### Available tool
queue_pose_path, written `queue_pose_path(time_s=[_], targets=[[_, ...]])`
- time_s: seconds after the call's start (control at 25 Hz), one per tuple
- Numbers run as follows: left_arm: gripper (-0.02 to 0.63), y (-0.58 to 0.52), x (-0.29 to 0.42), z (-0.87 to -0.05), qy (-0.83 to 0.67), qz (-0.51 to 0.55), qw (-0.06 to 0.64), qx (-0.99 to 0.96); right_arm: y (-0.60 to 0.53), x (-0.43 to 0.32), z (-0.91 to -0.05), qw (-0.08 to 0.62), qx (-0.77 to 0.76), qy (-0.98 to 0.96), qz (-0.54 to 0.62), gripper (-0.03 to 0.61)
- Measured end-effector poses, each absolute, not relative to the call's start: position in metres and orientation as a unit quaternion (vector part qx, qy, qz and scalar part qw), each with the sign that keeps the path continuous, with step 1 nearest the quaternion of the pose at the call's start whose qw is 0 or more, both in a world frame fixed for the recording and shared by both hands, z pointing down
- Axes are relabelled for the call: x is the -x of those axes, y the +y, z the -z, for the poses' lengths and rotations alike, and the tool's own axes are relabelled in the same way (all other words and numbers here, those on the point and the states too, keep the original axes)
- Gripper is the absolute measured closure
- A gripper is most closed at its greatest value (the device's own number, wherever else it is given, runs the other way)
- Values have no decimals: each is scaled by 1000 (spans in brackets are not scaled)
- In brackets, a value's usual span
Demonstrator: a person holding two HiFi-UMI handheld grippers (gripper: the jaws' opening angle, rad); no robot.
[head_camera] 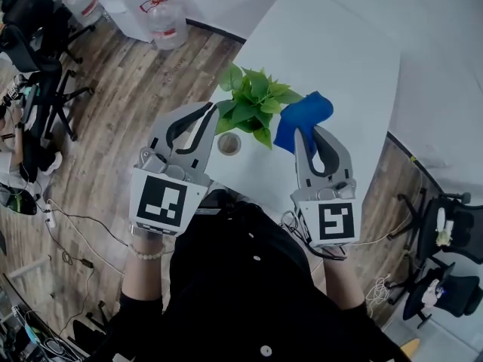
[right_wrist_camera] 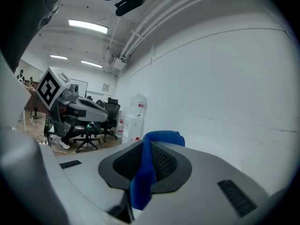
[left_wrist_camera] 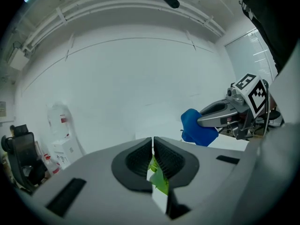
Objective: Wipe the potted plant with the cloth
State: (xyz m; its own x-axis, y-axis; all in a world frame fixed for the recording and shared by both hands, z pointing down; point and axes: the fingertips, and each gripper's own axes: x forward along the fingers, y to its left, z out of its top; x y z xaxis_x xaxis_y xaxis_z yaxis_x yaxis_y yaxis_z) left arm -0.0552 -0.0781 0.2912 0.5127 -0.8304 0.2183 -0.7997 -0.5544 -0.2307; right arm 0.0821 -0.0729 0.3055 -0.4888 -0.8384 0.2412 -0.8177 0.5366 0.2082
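Looks like we're right at the setup for the actual wiping. The left claw [head_camera: 214, 112] is closing down tight on a green leaf [left_wrist_camera: 161, 182] of the potted plant [head_camera: 253, 104]. In the left gripper view the two pads are pretty much meeting, with the leaf poking out between and below them. So that side is pinning the leaf in place rather than doing any cleaning.

The right claw [head_camera: 306, 132] is clamping the blue cloth [head_camera: 302, 115]. The right gripper view shows the fabric squeezed between the pads, bunching up past the tips and hanging down under them [right_wrist_camera: 143, 177].

The plant is sitting between the two claws, foliage right off the left claw's tips and just beside the cloth bunching out of the right claw. The small round pot [head_camera: 229, 143] is showing a bit below the left claw's tips, over the white table [head_camera: 332, 59]. I honestly can't tell whether it's resting on the table or lifting off it.

My read is that nothing's being wiped yet, since the cloth is near the leaves but I'm not seeing contact. The next move should be bringing the cloth across onto the held leaf and stroking along it gently. The left claw would need to be holding steady without tugging, because a thin leaf like that could be tearing or dragging the light pot over.
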Motion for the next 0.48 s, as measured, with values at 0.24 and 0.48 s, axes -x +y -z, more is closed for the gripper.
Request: queue_pose_path(time_s=[0.24, 0.48], targets=[[589, -75, 51, -286, 473, 148, 38, 868, -72, -76, -297, 146, -474, -868, 31, 503], [589, -72, 45, -287, 467, 158, 39, 869, -69, -72, -295, 149, -468, -871, 36, 503]])
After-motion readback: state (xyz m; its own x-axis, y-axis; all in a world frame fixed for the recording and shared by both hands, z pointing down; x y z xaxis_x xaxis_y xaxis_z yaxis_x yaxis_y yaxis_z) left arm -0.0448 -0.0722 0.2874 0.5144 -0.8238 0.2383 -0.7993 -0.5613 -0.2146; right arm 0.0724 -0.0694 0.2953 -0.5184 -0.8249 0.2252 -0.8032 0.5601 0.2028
